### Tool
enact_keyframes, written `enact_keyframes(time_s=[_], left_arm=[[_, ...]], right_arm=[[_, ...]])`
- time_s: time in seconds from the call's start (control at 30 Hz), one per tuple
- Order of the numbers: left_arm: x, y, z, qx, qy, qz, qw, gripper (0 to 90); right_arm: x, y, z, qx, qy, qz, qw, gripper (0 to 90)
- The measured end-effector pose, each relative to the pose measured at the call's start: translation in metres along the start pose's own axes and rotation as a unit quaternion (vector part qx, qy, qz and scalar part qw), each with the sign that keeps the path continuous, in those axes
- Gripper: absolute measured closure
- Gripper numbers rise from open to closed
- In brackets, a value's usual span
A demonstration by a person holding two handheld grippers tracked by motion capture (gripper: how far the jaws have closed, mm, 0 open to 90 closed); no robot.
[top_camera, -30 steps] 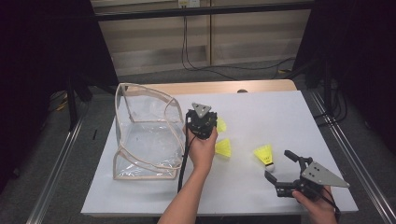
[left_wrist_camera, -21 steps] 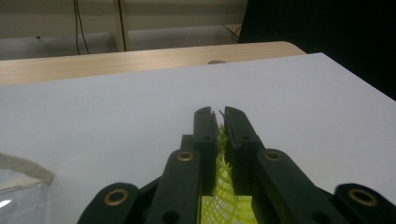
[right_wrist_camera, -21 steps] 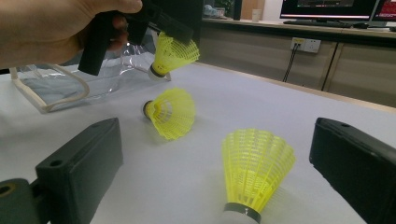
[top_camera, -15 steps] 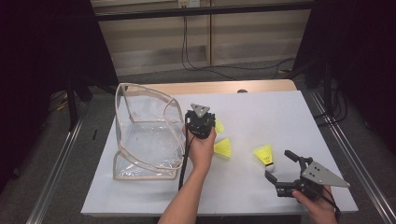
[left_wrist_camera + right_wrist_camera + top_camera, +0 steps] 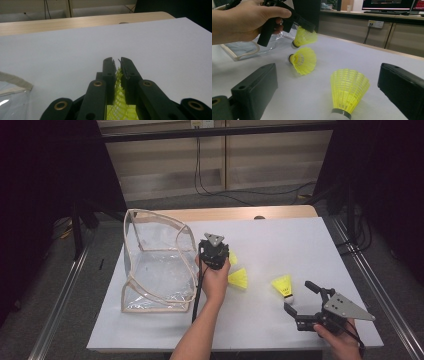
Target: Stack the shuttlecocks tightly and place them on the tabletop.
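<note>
Three yellow shuttlecocks are in play. My left gripper (image 5: 227,256) is shut on the mesh skirt of one shuttlecock (image 5: 119,100), held just above the white table, cork end down (image 5: 303,37). A second shuttlecock (image 5: 238,279) lies on its side right below that hand. The third shuttlecock (image 5: 283,286) stands upright on its cork (image 5: 348,91), just ahead of my right gripper (image 5: 300,297). That gripper is open, its jaws wide on either side and not touching it.
A clear plastic bag with beige trim (image 5: 155,265) stands open on the table's left part, close to the left hand. The white table top (image 5: 300,245) extends to a wooden strip at the back. Metal rails run along both sides.
The left gripper with its shuttlecock has drifted very slightly left toward the bag. The right gripper and the other two shuttlecocks have stayed put.
</note>
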State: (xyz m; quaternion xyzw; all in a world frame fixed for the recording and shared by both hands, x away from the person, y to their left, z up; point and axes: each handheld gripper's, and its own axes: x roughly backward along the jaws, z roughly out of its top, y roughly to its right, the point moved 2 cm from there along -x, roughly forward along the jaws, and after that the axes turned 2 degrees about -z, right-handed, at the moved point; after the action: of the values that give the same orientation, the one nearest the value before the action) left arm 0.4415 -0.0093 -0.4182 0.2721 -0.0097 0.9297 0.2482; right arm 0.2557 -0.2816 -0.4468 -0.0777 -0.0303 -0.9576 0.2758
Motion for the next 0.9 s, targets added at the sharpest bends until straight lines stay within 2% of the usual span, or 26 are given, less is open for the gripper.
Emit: enact_keyframes(time_s=[0.33, 0.63, 0.83, 0.9], left_arm=[[-0.004, -0.003, -0.003, -0.002, -0.008, 0.005, 1.0, 82.8], [-0.008, -0.005, -0.008, -0.013, -0.015, 0.008, 0.9998, 81.6], [-0.012, -0.008, -0.016, -0.01, -0.027, 0.009, 0.9996, 81.5], [-0.012, -0.007, -0.017, -0.006, -0.023, 0.007, 0.9997, 81.5]], right_arm=[[0.0, 0.0, 0.0, -0.001, 0.0, 0.0, 1.0, 2.5], [0.0, 0.0, 0.0, 0.0, -0.001, -0.001, 1.0, 2.5], [0.001, 0.0, 0.0, 0.0, -0.001, -0.001, 1.0, 2.5], [0.001, 0.0, 0.0, 0.001, 0.0, -0.001, 1.0, 2.5]])
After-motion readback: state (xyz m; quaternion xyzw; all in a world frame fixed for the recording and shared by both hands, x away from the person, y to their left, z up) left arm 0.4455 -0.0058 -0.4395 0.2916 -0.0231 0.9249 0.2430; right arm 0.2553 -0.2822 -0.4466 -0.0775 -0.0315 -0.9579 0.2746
